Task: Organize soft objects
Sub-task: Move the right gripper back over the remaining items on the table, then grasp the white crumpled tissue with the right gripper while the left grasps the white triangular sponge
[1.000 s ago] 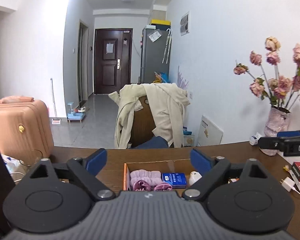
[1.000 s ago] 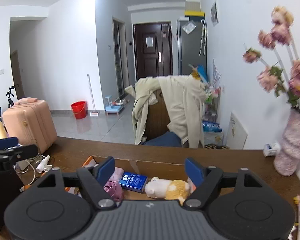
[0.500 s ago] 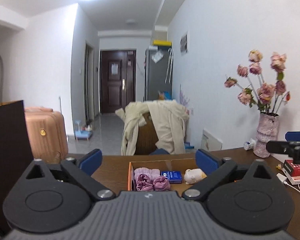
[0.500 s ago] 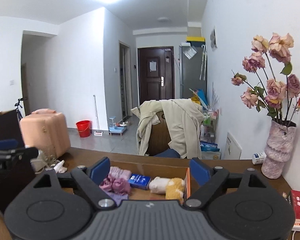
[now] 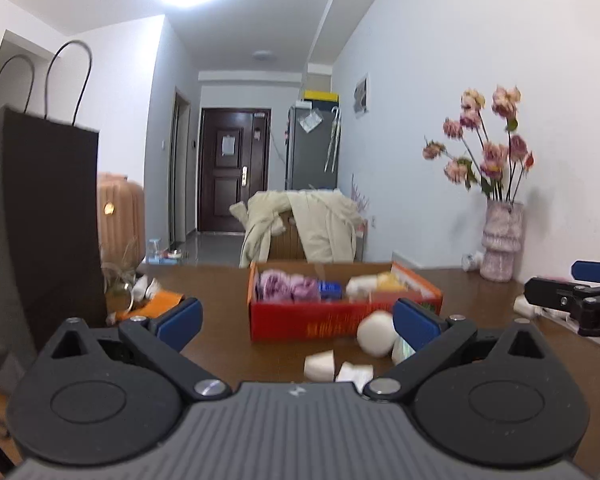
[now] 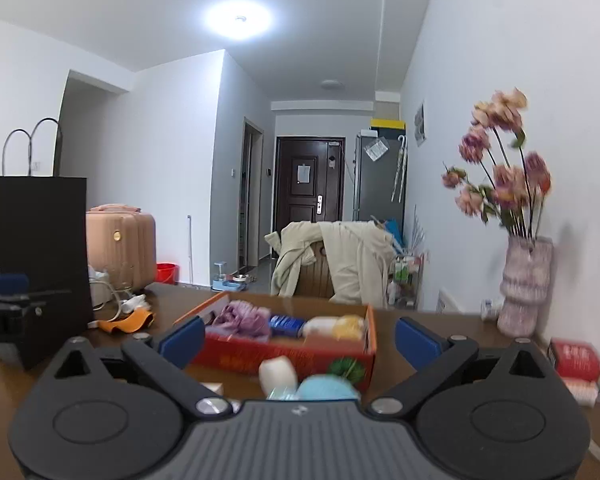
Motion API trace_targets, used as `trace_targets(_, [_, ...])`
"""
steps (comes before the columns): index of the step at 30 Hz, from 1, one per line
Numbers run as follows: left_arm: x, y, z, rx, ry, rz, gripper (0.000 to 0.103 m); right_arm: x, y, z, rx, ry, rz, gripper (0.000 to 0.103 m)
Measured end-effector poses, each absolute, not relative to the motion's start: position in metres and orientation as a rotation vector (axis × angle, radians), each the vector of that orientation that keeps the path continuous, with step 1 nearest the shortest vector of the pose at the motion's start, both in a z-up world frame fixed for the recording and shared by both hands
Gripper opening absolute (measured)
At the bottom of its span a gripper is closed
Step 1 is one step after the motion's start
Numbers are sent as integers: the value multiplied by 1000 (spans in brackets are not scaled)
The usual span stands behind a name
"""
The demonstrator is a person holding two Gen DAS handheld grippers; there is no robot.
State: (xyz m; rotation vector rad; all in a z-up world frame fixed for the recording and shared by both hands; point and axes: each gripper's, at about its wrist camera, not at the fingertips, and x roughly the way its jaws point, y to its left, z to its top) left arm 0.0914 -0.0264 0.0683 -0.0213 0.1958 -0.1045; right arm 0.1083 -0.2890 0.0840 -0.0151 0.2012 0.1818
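Observation:
A red-orange cardboard box (image 5: 332, 320) stands on the brown table ahead of both grippers. It holds a purple cloth (image 5: 284, 286), a small blue packet (image 5: 330, 290) and a white-and-yellow plush (image 5: 374, 282). On the table in front of the box lie a white round soft ball (image 5: 376, 334) and two small white pieces (image 5: 320, 364). My left gripper (image 5: 298, 320) is open and holds nothing. In the right wrist view the box (image 6: 300, 354) has a white roll (image 6: 278, 374) and a light blue ball (image 6: 326, 388) before it. My right gripper (image 6: 300, 338) is opening, with nothing pressed between its pads.
A tall black paper bag (image 5: 40, 220) stands at the left, with an orange item (image 5: 160, 302) and cables beside it. A vase of pink flowers (image 5: 500, 240) is at the right by the wall, near a red book (image 6: 574, 360). Behind the table is a chair draped with a beige jacket (image 5: 300, 224).
Both grippers have drawn back from the box and sunk lower. The box now shows its front side, and the loose white and blue items before it came into view. The right jaws widened.

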Motion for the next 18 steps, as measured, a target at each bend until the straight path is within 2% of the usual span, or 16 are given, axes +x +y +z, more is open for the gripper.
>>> trace_targets(7, [87,-25,48,14,236,-82,103,80,-288,47,51,277,196,102])
trace_targets(18, [130,-29,31,15,335,-82,103,113,-284,30,56,350,219,100])
